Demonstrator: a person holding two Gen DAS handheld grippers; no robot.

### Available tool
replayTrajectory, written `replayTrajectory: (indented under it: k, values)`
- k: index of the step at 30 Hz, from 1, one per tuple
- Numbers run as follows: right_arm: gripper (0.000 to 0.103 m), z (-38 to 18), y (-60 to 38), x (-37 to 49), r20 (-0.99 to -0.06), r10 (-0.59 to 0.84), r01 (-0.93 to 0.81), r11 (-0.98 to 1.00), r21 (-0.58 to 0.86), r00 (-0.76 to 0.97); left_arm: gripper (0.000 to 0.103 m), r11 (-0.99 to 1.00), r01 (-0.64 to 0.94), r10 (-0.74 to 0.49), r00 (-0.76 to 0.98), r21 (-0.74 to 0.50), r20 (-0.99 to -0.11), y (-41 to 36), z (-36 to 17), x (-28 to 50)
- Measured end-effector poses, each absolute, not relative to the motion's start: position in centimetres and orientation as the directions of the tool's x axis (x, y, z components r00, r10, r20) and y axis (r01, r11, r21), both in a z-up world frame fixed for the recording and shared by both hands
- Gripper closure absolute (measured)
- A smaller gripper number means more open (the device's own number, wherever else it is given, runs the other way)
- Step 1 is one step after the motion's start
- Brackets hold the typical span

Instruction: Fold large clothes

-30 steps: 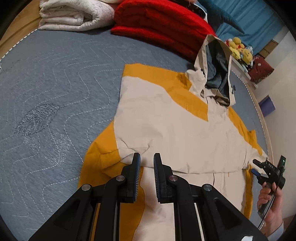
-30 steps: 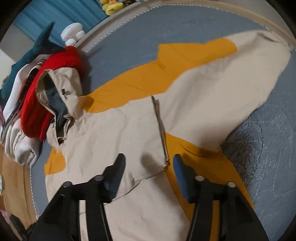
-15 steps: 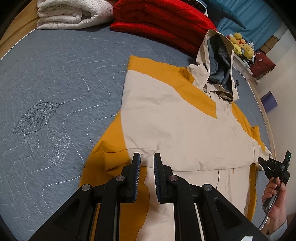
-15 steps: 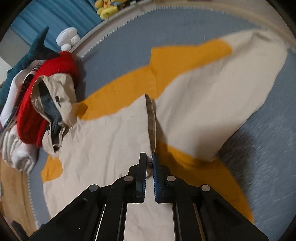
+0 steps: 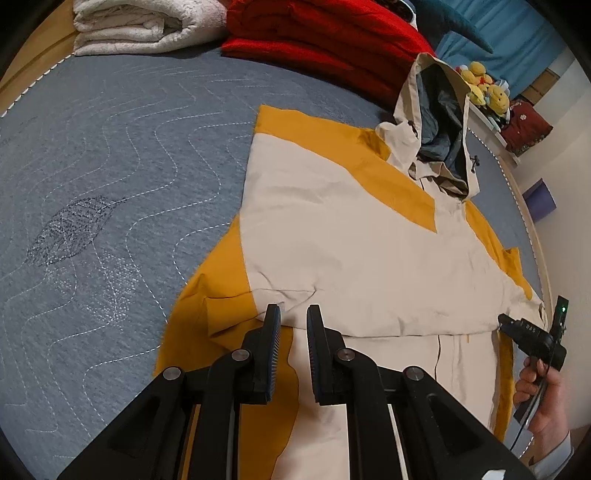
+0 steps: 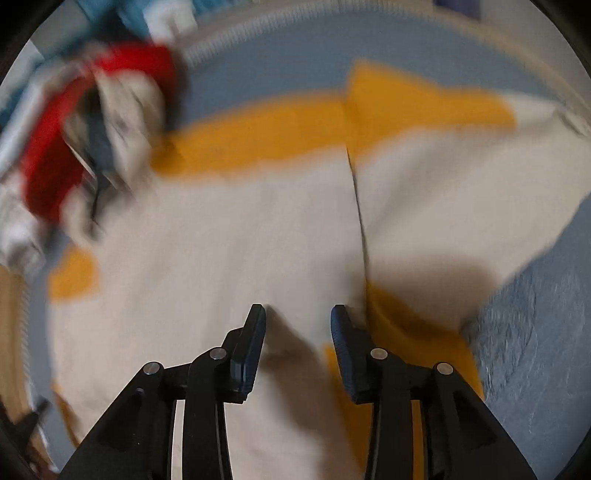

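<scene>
A beige and mustard hooded jacket point(image 5: 354, 236) lies spread on the grey quilted bed, hood point(image 5: 439, 122) toward the far side. One sleeve is folded across the body; its cuff end lies at the right near the other gripper. My left gripper point(image 5: 293, 314) hovers over the folded sleeve's near edge with a narrow gap between the jaws, holding nothing. My right gripper point(image 6: 298, 314) is open and empty just above the beige cloth point(image 6: 236, 251); this view is blurred by motion. It also shows in the left wrist view point(image 5: 524, 332), held in a hand.
Folded red blanket point(image 5: 325, 40) and folded white blanket point(image 5: 144, 26) lie at the far edge of the bed. Plush toys point(image 5: 484, 92) sit on a shelf beyond. Bare grey quilt point(image 5: 92, 206) stretches to the left of the jacket.
My right gripper was shut on the sleeve edge half a second ago; it has let go and opened, and the sleeve lies flat. The left gripper has barely moved.
</scene>
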State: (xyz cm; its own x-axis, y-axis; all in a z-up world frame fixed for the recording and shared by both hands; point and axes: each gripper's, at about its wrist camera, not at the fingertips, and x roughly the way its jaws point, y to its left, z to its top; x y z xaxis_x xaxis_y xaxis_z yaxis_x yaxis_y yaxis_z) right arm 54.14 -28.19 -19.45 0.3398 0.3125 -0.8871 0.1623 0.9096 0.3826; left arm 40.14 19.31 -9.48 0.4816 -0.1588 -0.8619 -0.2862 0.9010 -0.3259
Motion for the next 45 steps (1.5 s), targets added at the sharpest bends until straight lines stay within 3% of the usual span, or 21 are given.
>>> replayTrajectory:
  k: [6,10,13,23,30,31,32,33,34,41,45]
  values:
    - [0.062,-16.2,-28.0,53.9,-0.882,0.248,0.093,0.947,0.308,0.4,0.09,0.909,-0.267,-0.151,0.503,-0.319,-0.851,19.0,-8.1,39.6]
    - [0.058,-19.2,-29.6,53.4,-0.917,0.278,0.161,0.929,0.333,0.287,0.09,0.917,-0.256,-0.142,0.51,-0.308,-0.848,18.1,-7.3,39.3]
    - [0.058,-17.9,-31.3,52.8,-0.904,0.286,0.219,0.905,0.364,0.318,0.091,0.922,-0.251,-0.128,0.522,-0.295,-0.843,17.4,-6.4,38.9]
    - [0.058,-7.7,-37.8,50.1,-0.8,0.182,0.112,0.949,0.295,0.571,0.09,0.976,-0.104,-0.095,0.594,-0.194,-0.798,11.2,-2.1,37.3]
    - [0.059,-8.8,-47.7,48.7,-0.799,0.123,0.222,0.926,0.305,0.588,0.09,0.988,0.003,-0.124,0.596,-0.152,-0.794,6.8,-1.4,36.2]
    - [0.06,-9.4,-49.6,48.6,-0.799,0.114,0.257,0.912,0.32,0.59,0.09,0.988,0.007,-0.128,0.595,-0.155,-0.794,6.5,-1.4,36.3]
    - [0.074,-9.9,-51.0,48.5,-0.795,0.113,0.279,0.899,0.336,0.596,0.09,0.988,0.012,-0.132,0.595,-0.155,-0.793,6.1,-1.4,36.3]
    - [0.097,-10.4,-52.7,48.5,-0.79,0.116,0.299,0.885,0.358,0.602,0.09,0.988,0.016,-0.134,0.597,-0.155,-0.791,5.8,-1.3,36.4]
    - [0.1,-11.0,-54.4,48.5,-0.788,0.108,0.327,0.869,0.371,0.606,0.09,0.988,0.019,-0.135,0.598,-0.154,-0.79,5.6,-1.3,36.5]
    - [0.096,-13.5,-62.6,48.8,-0.779,0.051,0.467,0.776,0.424,0.625,0.09,0.988,0.01,-0.133,0.581,-0.157,-0.803,4.7,-2.3,37.3]
    - [0.084,-15.6,-64.5,49.5,-0.781,0.073,0.494,0.737,0.461,0.62,0.09,0.988,0.004,-0.13,0.561,-0.155,-0.817,4.5,-3.3,37.8]
